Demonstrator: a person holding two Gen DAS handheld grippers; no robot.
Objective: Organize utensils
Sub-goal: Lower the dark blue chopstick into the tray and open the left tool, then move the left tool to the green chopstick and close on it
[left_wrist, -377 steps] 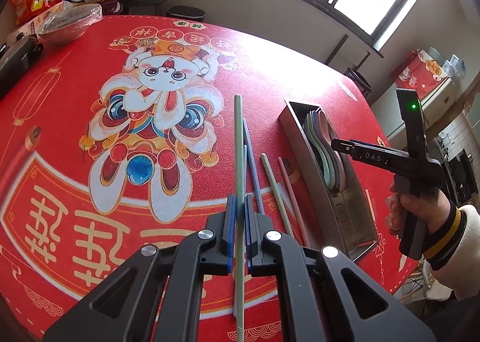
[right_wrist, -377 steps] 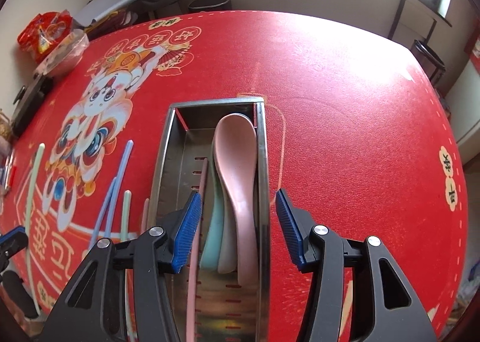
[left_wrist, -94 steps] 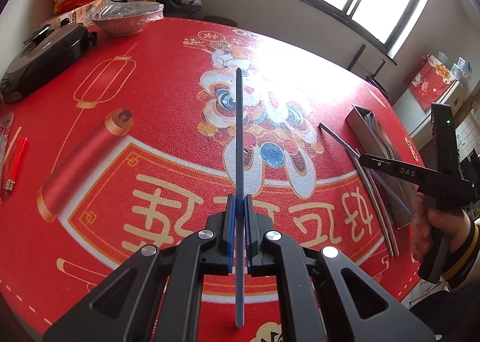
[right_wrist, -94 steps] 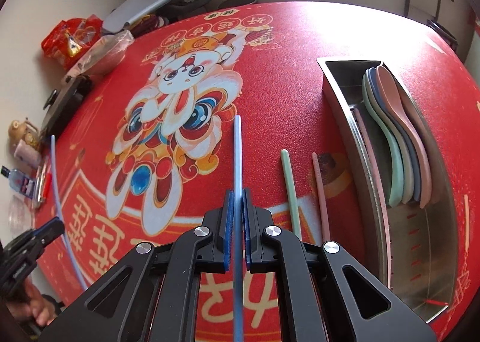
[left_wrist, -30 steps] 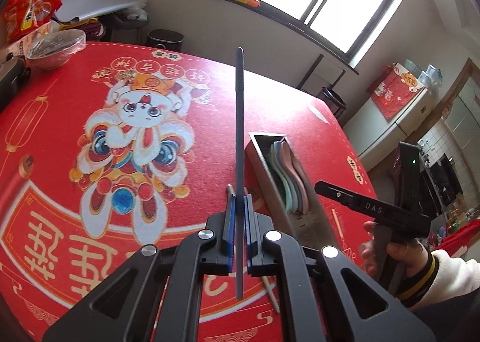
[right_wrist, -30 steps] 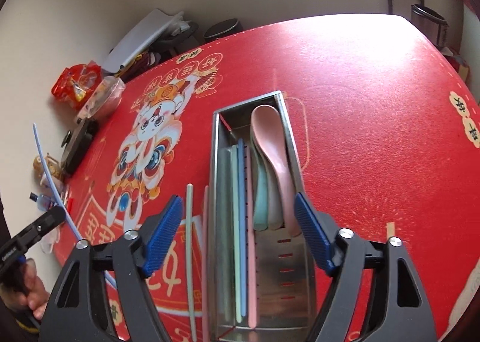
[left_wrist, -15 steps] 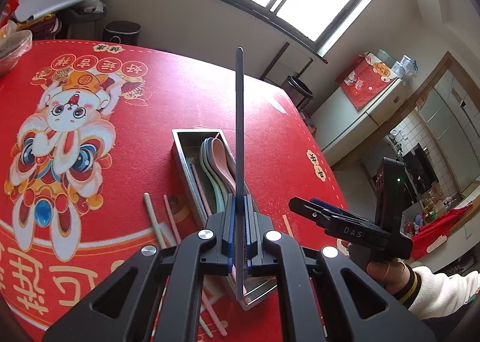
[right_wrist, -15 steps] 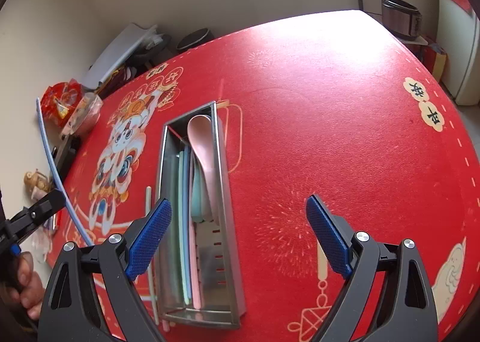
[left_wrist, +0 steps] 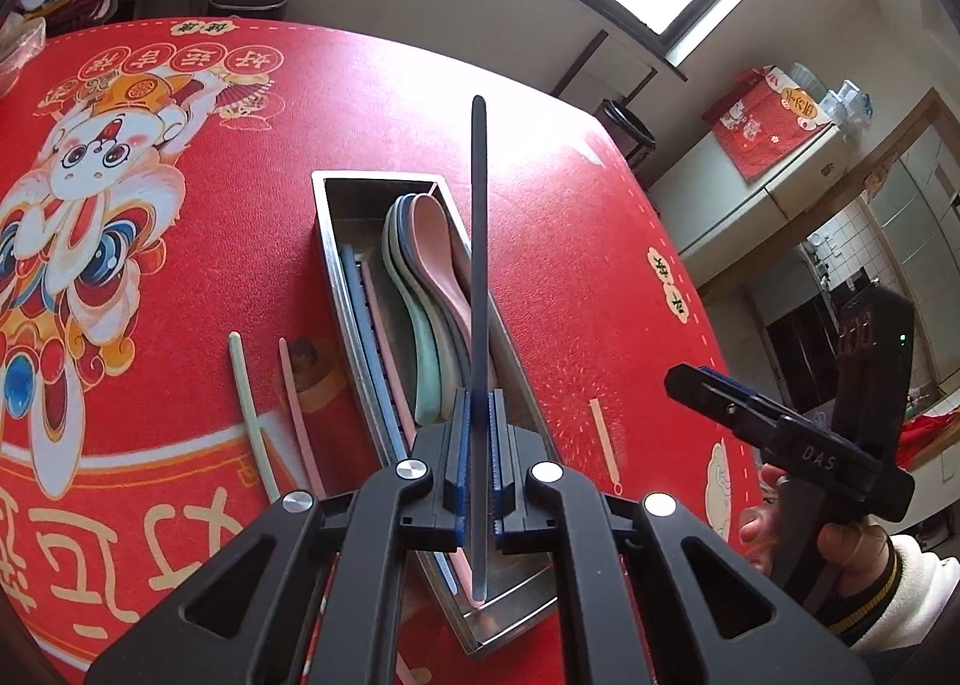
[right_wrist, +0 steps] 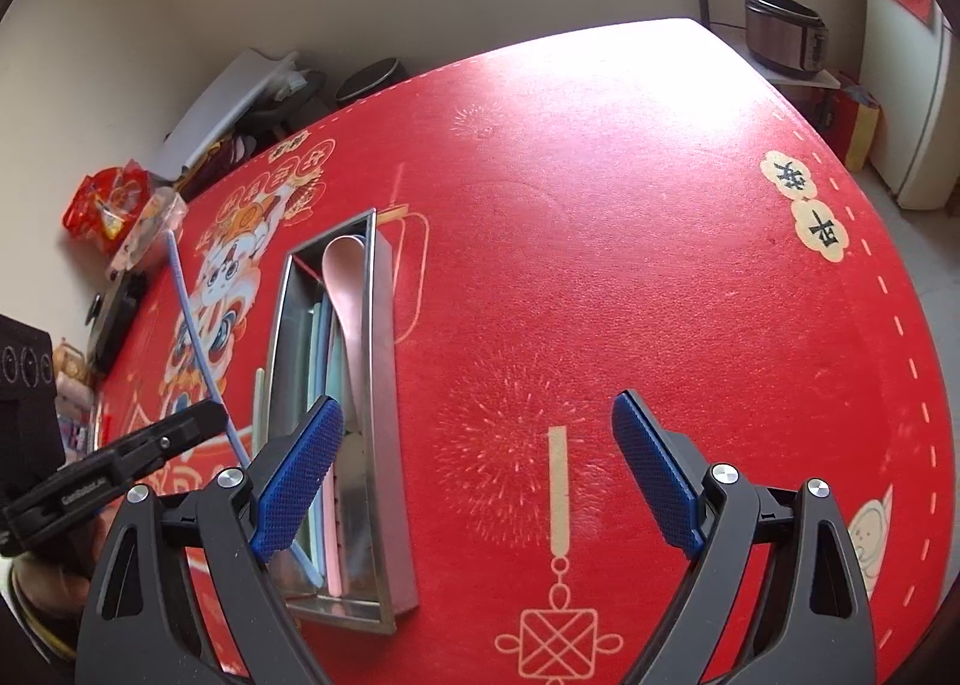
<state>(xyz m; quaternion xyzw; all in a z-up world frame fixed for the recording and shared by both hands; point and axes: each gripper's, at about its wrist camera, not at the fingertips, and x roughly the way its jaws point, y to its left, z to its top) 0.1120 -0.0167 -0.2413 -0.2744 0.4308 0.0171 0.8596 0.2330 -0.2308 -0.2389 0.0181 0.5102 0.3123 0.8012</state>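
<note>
a thin blue chopstick (left_wrist: 478, 265) stands clamped in the left hand-held gripper (left_wrist: 477, 463) above the steel tray (left_wrist: 336, 241); right hand-held gripper (right_wrist: 474, 475) gapes wide, empty.

The left gripper (left_wrist: 477, 463) has carried its blue chopstick (left_wrist: 478, 277) from over the printed cloth to above the steel tray (left_wrist: 336, 259); its lower tip now dips inside. The right gripper (right_wrist: 477, 481), earlier straddling the tray, has drawn aside over bare red cloth (right_wrist: 600, 205), jaws wide.
</note>
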